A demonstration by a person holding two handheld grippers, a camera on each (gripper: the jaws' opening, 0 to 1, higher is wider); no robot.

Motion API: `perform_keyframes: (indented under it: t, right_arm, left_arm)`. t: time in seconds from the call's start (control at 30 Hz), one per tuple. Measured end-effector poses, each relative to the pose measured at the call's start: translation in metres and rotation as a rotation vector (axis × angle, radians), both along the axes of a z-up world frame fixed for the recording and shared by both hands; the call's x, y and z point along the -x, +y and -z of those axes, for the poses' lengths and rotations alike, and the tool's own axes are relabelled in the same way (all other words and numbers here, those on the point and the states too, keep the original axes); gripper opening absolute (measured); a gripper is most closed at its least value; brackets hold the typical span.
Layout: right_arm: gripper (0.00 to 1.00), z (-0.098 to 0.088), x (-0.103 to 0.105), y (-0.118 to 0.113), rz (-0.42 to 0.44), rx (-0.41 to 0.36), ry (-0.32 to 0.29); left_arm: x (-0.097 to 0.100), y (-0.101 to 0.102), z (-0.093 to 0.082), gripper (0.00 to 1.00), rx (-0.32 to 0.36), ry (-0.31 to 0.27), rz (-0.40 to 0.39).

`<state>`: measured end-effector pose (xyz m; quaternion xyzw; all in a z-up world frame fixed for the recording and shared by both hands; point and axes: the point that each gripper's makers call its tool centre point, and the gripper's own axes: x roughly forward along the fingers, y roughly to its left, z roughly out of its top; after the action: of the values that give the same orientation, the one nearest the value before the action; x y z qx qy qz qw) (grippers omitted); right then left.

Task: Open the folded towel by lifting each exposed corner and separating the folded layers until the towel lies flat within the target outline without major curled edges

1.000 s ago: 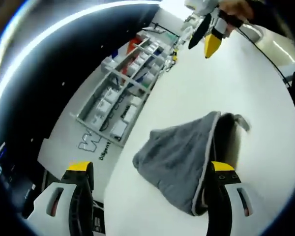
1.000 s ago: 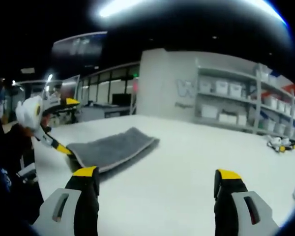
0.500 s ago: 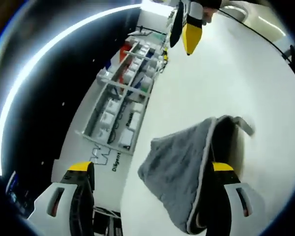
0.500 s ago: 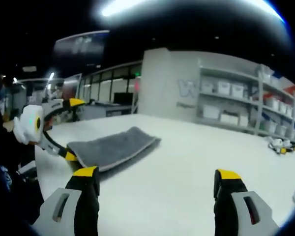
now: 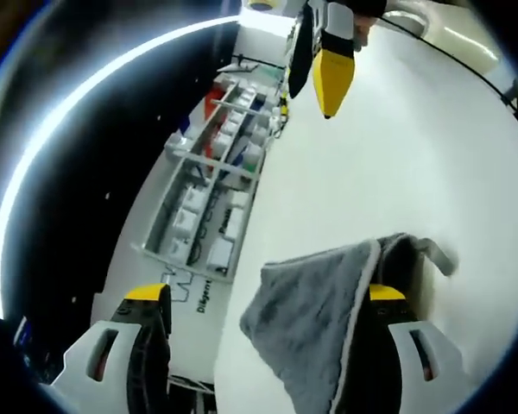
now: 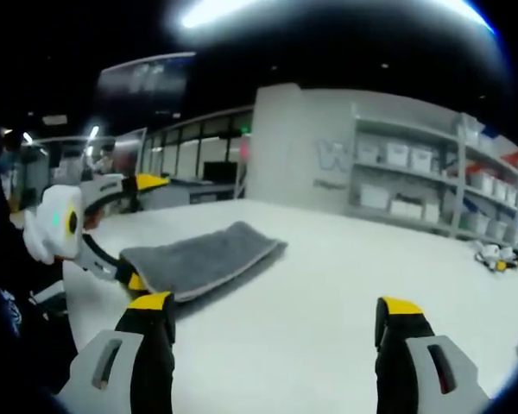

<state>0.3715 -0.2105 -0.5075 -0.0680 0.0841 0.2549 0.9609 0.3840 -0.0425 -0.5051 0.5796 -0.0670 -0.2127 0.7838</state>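
A folded grey towel (image 6: 198, 257) lies on the white table (image 6: 328, 285). In the left gripper view the towel (image 5: 315, 315) sits between my left gripper's (image 5: 268, 295) wide-open jaws, its pale-trimmed edge against the right-hand jaw, and a small corner tab sticks out. The right gripper view has the left gripper (image 6: 142, 231) at the towel's left end, one yellow tip above it and one at its lower corner. My right gripper (image 6: 276, 304) is open over bare table with nothing in it, apart from the towel. It also hangs at the top of the left gripper view (image 5: 315, 65).
Shelving with white bins (image 6: 406, 164) lines the wall beyond the table, also seen in the left gripper view as shelving (image 5: 216, 164). Small yellow and white items (image 6: 492, 253) lie at the far right of the table. The table edge runs just left of the towel.
The left gripper has edged in at the towel's end, which now sits lower between its jaws. The right gripper looms larger in the left gripper view. The towel's fold looks unchanged.
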Motion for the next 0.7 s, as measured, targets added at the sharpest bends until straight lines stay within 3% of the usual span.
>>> perform_keyframes:
  t: [0.17,0.57,0.7]
  right_arm:
    - [0.97,0.0,-0.003,0.004,-0.009,0.005,0.001]
    - [0.93,-0.027,-0.02,0.013,-0.025,0.025,-0.057]
    - [0.89,-0.036,-0.031,0.014,-0.033,0.041,-0.067]
  left_arm:
    - [-0.001,-0.01,0.002,0.83,-0.012,0.001,0.01]
    - [0.0,-0.022,0.024,0.35,-0.041,0.105,0.038]
    - [0.002,-0.025,0.029,0.29,-0.058,0.121,0.046]
